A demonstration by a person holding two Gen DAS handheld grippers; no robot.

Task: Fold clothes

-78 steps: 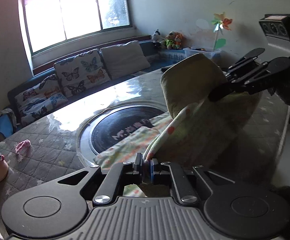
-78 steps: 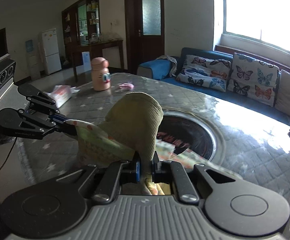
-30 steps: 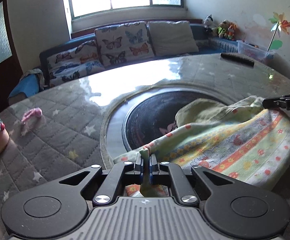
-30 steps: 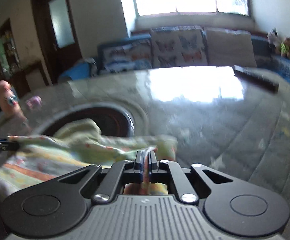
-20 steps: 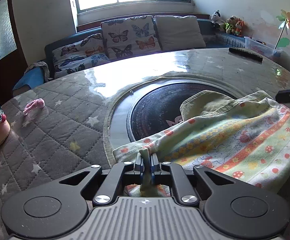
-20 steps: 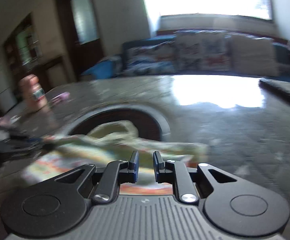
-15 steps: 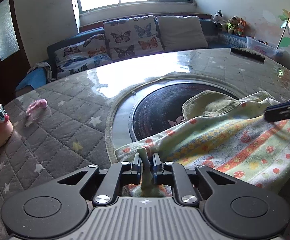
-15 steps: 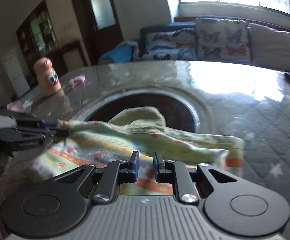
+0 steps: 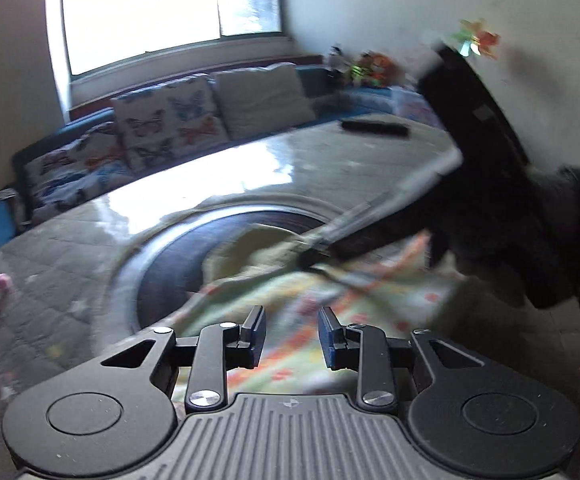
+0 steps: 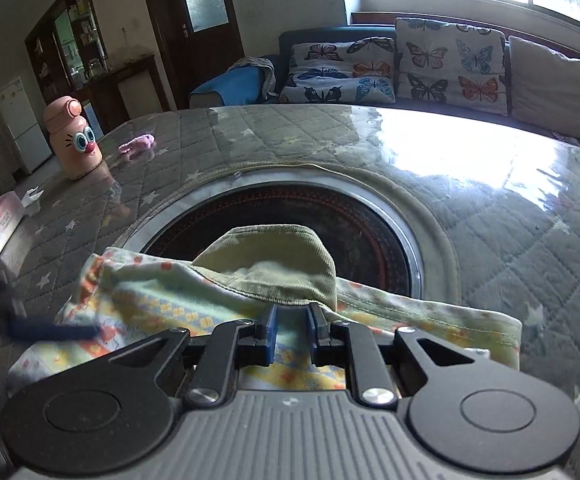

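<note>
Straight ahead in the left wrist view, my left hand-held gripper (image 9: pixel 292 338) hangs with its jaws spread wide and nothing between them, just over the near part of the patterned garment (image 9: pixel 290 296). That cloth lies on the table (image 9: pixel 70 248), partly over the dark round inset (image 9: pixel 178 268) at its middle, its long side running left to right across my view. My right hand-held gripper (image 9: pixel 310 258) reaches in from the right and meets the cloth at its far edge, so that hand is the one on it. Everything here is smeared with motion; I cannot make out how the right jaws stand from this side.

Over in the right wrist view the picture is sharp. The jaws stand a little apart with garment (image 10: pixel 274 280) showing between them at the olive collar edge; whether the pads bite on it I cannot tell. The cloth spreads leftward from there. A dark blur at the left edge may be my other tool.
</note>
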